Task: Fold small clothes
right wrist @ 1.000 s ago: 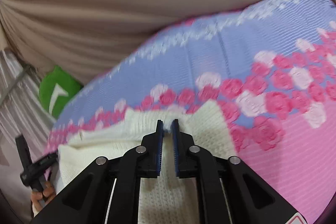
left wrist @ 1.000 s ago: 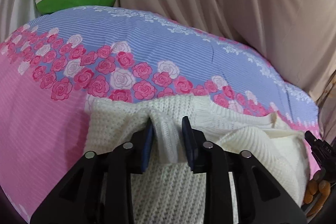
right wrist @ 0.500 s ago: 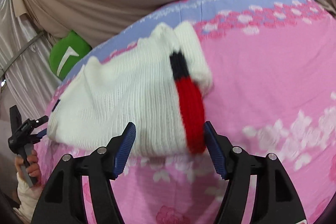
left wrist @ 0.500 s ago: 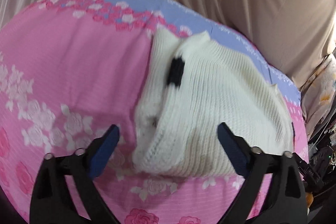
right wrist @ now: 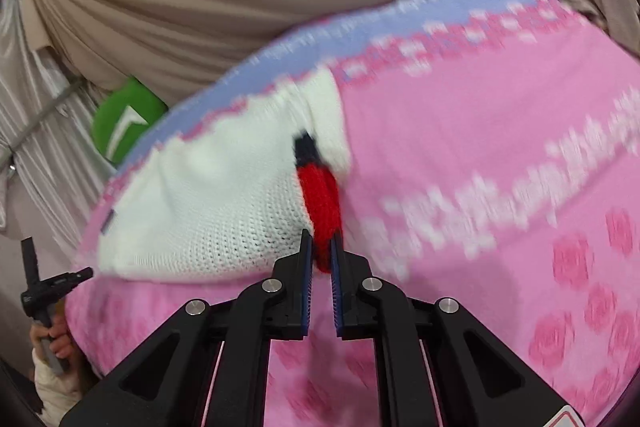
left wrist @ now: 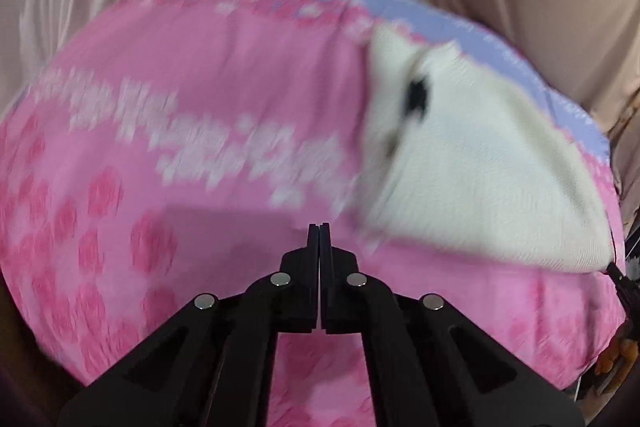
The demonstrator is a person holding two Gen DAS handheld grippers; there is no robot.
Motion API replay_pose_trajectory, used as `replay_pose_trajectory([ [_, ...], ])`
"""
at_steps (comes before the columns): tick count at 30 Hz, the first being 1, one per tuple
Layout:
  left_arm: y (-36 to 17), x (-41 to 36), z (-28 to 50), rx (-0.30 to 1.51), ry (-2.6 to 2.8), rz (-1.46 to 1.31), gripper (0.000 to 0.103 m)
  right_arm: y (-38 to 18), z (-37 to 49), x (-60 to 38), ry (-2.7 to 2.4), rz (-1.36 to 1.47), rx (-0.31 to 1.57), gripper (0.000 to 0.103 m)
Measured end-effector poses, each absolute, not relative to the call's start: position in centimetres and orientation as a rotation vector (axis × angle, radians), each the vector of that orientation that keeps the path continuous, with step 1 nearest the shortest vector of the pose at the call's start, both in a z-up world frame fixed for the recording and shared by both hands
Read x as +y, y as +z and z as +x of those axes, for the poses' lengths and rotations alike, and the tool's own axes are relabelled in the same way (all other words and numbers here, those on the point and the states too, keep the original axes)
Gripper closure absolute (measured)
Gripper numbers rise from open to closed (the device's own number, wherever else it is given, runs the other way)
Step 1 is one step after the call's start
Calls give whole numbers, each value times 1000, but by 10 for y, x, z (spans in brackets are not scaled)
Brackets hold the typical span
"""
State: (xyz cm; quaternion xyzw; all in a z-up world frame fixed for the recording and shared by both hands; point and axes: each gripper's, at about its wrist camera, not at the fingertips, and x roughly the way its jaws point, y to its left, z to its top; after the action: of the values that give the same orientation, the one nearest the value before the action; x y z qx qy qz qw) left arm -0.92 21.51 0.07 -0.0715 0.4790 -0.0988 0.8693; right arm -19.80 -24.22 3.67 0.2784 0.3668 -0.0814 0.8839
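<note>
White knit sweater (right wrist: 208, 211) is lying folded on the pink floral bedspread (right wrist: 480, 155), mid-left of frame. Right gripper (right wrist: 319, 255) jaws are clamping its red cuff (right wrist: 322, 203). Left gripper (left wrist: 319, 239) jaws are pressing together, empty, over bedspread.

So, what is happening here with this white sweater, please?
A person with a gripper in each hand is folding a white knit sweater on a pink floral bedsheet. The right gripper is closed on the sweater's red trim at its near edge. The left gripper is shut and empty, apart from the sweater.
</note>
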Motion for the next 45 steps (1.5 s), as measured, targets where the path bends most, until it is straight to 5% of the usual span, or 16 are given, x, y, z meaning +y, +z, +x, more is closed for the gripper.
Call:
replay_pose_trajectory([
  [4,0,228,-22,984,-214,-209,103,19,-204,-249,-228,578,796,101],
  [5,10,225,-22,961,-238,-222,103,26,-203,-255,-240,601,778,92],
  [7,37,209,-16,896,-309,-207,99,46,-197,-261,-228,598,715,88],
  [8,53,196,-11,857,-349,-186,84,60,-189,-260,-215,579,679,82],
  [9,61,186,-6,831,-370,-174,57,72,-179,-259,-203,561,654,70],
  [11,79,160,13,771,-413,-143,35,92,-153,-252,-163,511,617,49],
  [12,85,142,27,748,-408,-105,35,100,-133,-247,-140,469,612,40],
  [17,72,78,114,795,-403,0,22,96,-31,-243,-91,364,711,35],
  [20,41,63,165,928,-425,-15,23,73,12,-249,-112,323,821,35],
  [22,18,60,189,1029,-461,-28,54,57,30,-249,-116,288,889,59],
  [23,18,60,190,1011,-449,-13,68,60,32,-247,-89,273,882,92],
  [24,24,60,189,997,-476,-8,95,69,32,-244,-53,266,869,95],
  [30,84,82,168,782,-474,-98,96,160,-4,-262,57,396,484,96],
  [37,10,81,208,930,-350,-77,95,47,56,-295,-96,464,796,97],
  [45,60,79,155,771,-258,-13,86,115,5,-254,-197,355,623,84],
])
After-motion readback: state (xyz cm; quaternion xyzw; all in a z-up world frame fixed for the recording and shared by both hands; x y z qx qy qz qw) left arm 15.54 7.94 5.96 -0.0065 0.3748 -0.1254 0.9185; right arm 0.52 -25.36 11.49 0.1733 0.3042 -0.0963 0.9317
